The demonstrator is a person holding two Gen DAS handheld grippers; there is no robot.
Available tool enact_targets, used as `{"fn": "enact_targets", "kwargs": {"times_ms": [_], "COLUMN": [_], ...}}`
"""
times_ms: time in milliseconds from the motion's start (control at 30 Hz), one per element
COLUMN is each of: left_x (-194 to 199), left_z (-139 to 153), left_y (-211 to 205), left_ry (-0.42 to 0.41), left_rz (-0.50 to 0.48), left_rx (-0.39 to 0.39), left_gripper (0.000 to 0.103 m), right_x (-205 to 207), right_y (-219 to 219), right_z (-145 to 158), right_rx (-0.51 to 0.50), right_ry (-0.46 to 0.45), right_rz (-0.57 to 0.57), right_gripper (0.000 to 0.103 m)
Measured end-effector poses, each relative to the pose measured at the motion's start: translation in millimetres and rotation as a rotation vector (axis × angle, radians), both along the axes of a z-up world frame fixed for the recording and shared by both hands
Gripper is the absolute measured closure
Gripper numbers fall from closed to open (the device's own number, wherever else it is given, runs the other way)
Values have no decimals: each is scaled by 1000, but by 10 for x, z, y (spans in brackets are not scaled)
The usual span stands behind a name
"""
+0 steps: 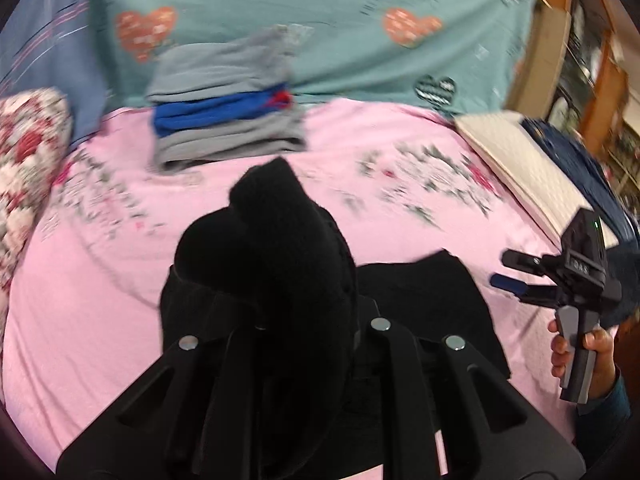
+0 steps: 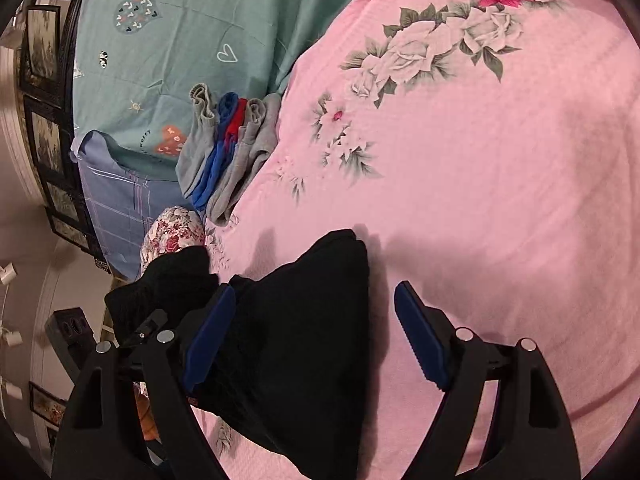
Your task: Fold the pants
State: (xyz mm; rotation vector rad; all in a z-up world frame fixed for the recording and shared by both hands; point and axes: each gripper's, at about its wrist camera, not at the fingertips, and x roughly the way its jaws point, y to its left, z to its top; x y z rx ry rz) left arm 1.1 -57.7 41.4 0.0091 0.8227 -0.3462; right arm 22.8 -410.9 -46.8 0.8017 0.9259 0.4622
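The black pants (image 1: 276, 248) are lying partly on the pink floral bedspread (image 1: 400, 216) and partly lifted: in the left wrist view a bunched section is rising up between the fingers of the left gripper (image 1: 288, 344), while a flatter portion is spreading on the bed to its right. The left gripper's fingers are closed on this bunched fabric, which is covering their tips entirely. In the right wrist view the pants (image 2: 304, 320) are appearing as a dark folded wedge resting on the bedspread (image 2: 480, 160), with a lifted lump at the left.

The right gripper (image 2: 316, 344) is hovering over the wedge with its fingers standing wide apart; the left blue pad (image 2: 208, 340) is lying just beside or against the fabric edge, contact not determinable, and the right pad is standing clear over bare bedspread. From the left wrist view the right gripper (image 1: 516, 276) is sitting well off to the right of the pants, fingers parted, with a hand (image 1: 580, 356) wrapping its grey handle.

Beyond the pants, a stack of folded clothes (image 1: 228, 120) in grey and blue is resting at the far edge of the pink bedspread, against a teal sheet with hearts (image 1: 320, 12). A floral pillow (image 1: 28, 148) is lying at the left, and a white quilted item (image 1: 516, 164) is lying at the right edge. This view is blurred in its upper part.
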Motion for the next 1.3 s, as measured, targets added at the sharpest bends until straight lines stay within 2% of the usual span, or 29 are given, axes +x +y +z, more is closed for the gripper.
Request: {"fn": "enact_targets", "kwargs": {"times_ms": [233,400,500,567,600,633,700,733,867,933,1000,1033,1100,1200,1300], "left_x": [-82,-205,-313,-385,-409,-421,-435,-457,-606,-632,-606,-569,-483,-366,-300], "left_z": [-156,-333,-380,-437,-472,-526,-588,-604,-480,-351,-259,-227,-257,-392,-627], "left_y": [-880,-1225,-1397,-1506,-1538,-1571,-1590,-1591,-1552,-1399,-1217,-1047,-778,-418,-48], "left_ry": [15,14,8,-9,-8,14,68,79,20,6,2,22,69,127,200], "left_rz": [-157,-233,-281,-299,-305,-324,-366,-366,-409,-408,-386,-366,-309,-199,-89], "left_rx": [87,137,154,205,232,239,206,190,117,35,-32,-87,-152,-195,-215], "left_gripper": [88,88,88,88,85,78,19,10,9,9,9,9,8,8,8], "right_x": [-43,-52,-64,-71,-75,-76,-78,-80,-85,-101,-140,-175,-242,-337,-323], "right_y": [-90,-215,-235,-230,-231,-233,-244,-254,-275,-287,-284,-255,-160,83,328], "right_z": [-21,-88,-76,-61,-57,-57,-64,-69,-64,-38,64,167,342,526,481], "right_rx": [16,85,93,89,90,91,94,99,90,99,101,105,133,211,258], "right_ry": [17,46,43,40,40,42,49,51,45,28,-35,-98,-207,-321,-281], "right_rz": [-51,-91,-98,-99,-103,-105,-107,-110,-119,-122,-125,-107,-38,132,267], "right_gripper": [21,21,21,21,21,21,21,21,21,21,21,21,20,10,10]}}
